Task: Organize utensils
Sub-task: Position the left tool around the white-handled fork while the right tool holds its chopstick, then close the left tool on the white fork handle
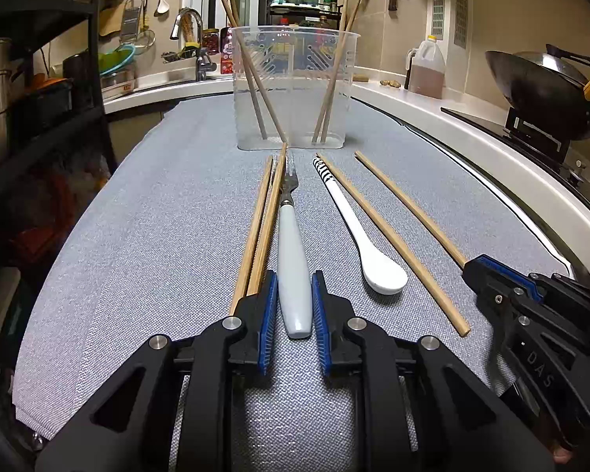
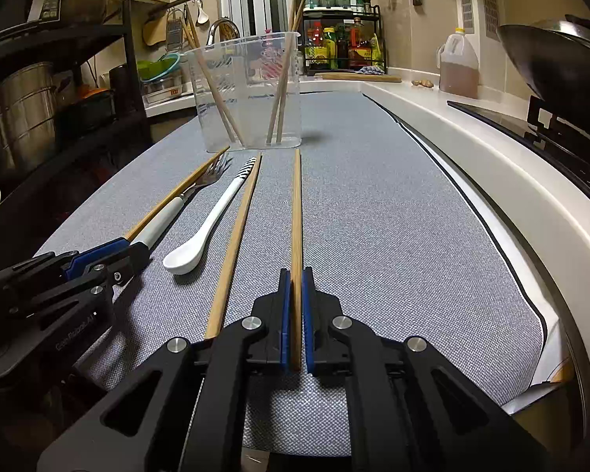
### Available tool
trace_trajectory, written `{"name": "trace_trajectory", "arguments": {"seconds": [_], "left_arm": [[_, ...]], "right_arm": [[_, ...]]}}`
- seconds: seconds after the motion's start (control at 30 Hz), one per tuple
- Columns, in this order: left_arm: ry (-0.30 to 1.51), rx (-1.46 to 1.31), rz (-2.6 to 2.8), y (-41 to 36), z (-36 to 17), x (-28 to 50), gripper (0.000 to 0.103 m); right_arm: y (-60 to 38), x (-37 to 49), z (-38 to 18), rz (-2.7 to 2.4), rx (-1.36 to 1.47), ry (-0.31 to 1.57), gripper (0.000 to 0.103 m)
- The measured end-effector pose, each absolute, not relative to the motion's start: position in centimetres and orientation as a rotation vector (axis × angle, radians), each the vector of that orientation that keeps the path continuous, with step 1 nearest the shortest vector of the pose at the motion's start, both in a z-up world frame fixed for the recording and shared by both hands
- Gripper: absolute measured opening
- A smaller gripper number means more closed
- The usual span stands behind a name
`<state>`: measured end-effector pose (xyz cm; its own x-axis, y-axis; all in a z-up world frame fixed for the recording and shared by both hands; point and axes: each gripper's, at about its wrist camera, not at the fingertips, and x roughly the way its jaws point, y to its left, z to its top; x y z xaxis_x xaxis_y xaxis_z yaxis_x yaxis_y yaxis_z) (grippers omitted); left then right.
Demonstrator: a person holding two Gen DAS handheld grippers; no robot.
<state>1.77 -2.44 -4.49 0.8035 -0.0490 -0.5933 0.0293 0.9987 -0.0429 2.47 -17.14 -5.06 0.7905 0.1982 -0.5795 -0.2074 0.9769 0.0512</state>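
A white-handled fork lies on the grey mat, and my left gripper is shut on its handle. Two chopsticks lie just left of the fork. My right gripper is shut on the near end of the rightmost chopstick, which still rests along the mat. Between the grippers lie a white spoon with a striped handle and one loose chopstick. A clear plastic container stands beyond the utensils and holds several chopsticks leaning on its walls.
A white counter edge runs along the mat's right side, with a dark wok on a stove and an oil jug behind it. A black shelf rack with pots stands at the left. The sink tap is at the back.
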Motion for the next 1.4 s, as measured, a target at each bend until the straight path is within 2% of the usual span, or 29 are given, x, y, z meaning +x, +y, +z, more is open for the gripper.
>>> {"name": "trace_trajectory", "arguments": {"seconds": [0.87, 1.4], "left_arm": [[0.630, -0.025, -0.041, -2.5, -4.3, 1.9, 0.018], [0.491, 0.031, -0.063, -3.0, -0.4, -0.3, 0.018]], "right_arm": [[-16.9, 2.3, -4.8, 0.217, -0.025, 0.619, 0.006], [-16.8, 1.1, 0.7, 0.236, -0.044, 0.513, 0.005]]}}
